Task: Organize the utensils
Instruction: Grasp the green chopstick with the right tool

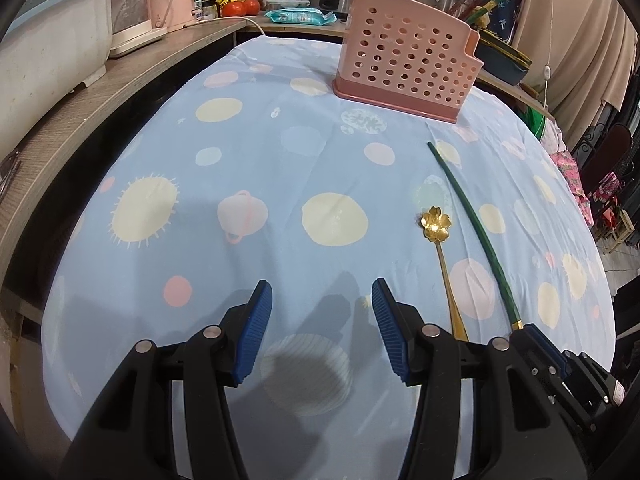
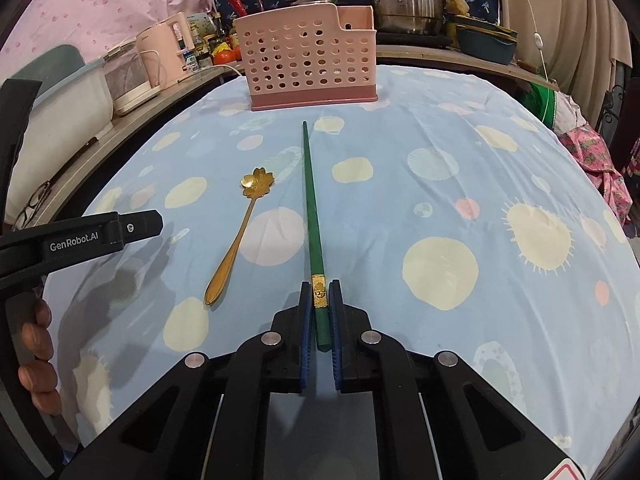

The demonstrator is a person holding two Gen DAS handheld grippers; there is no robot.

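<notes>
Right wrist: my right gripper (image 2: pixel 320 304) clenched on chopstick (image 2: pixel 310 200) near its gold band; I'd lift level, tip toward caddy (image 2: pixel 308 68). Left gripper (image 1: pixel 322 300) released, idle; spoon (image 2: pixel 240 224) waits.

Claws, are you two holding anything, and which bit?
The right claw is shut on the green chopstick at its thick gold-banded end. The left claw is open and holds nothing.

A table covered by a light-blue polka-dot cloth (image 2: pixel 440 184) is carrying everything. A pink perforated utensil holder (image 2: pixel 308 64) is standing far ahead of the right jaws. A green chopstick (image 2: pixel 310 208) is lying straight ahead, its near end between them, and a gold flower-bowled spoon (image 2: pixel 240 224) is lying just left.
</notes>
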